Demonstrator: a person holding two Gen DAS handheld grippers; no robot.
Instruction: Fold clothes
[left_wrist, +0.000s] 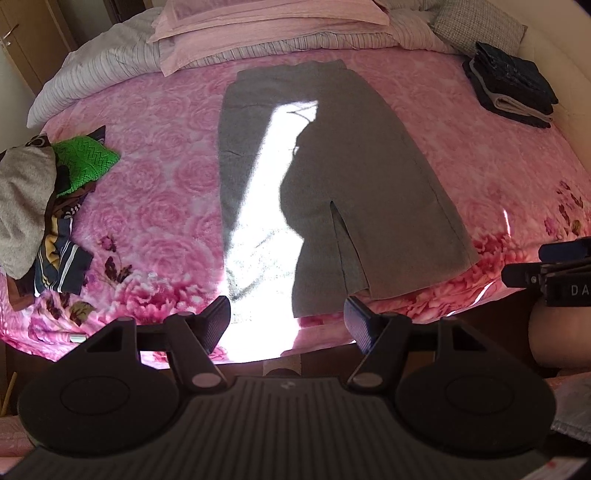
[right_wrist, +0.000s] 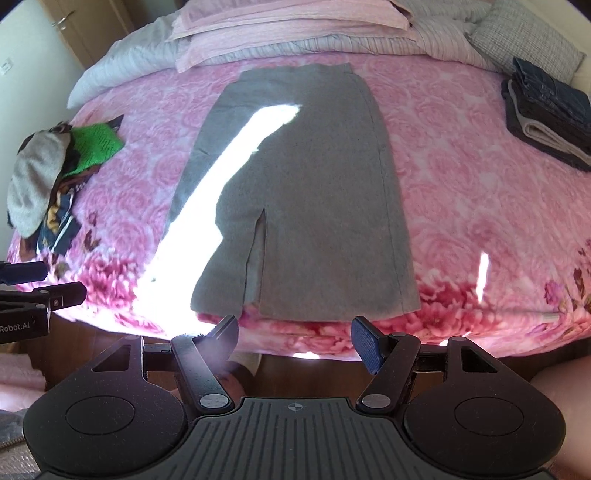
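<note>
Grey felted skirt (right_wrist: 306, 192), slit hem at 6 o'clock, lies flat on plush rose-print blanket (right_wrist: 461, 177); left gripper (left_wrist: 288, 325) and right gripper (right_wrist: 295, 341) gape empty.

The bed is covered by a pink rose-patterned blanket (right_wrist: 461, 177) with darker red flowers along its near edge. A bright strip of sunlight (right_wrist: 229, 147) cuts diagonally across it, and a thin sliver of light (right_wrist: 482, 273) falls further right. At the head, a pale pink folded quilt (right_wrist: 288, 26) sits on a grey striped duvet (left_wrist: 92, 74), with a grey checked pillow (right_wrist: 532, 33) in the far right corner. Wooden wardrobe doors (left_wrist: 26, 40) stand beyond the bed's left side, one with a metal handle. Below the bed's near edge, brown wooden floor (right_wrist: 306, 365) shows.
</note>
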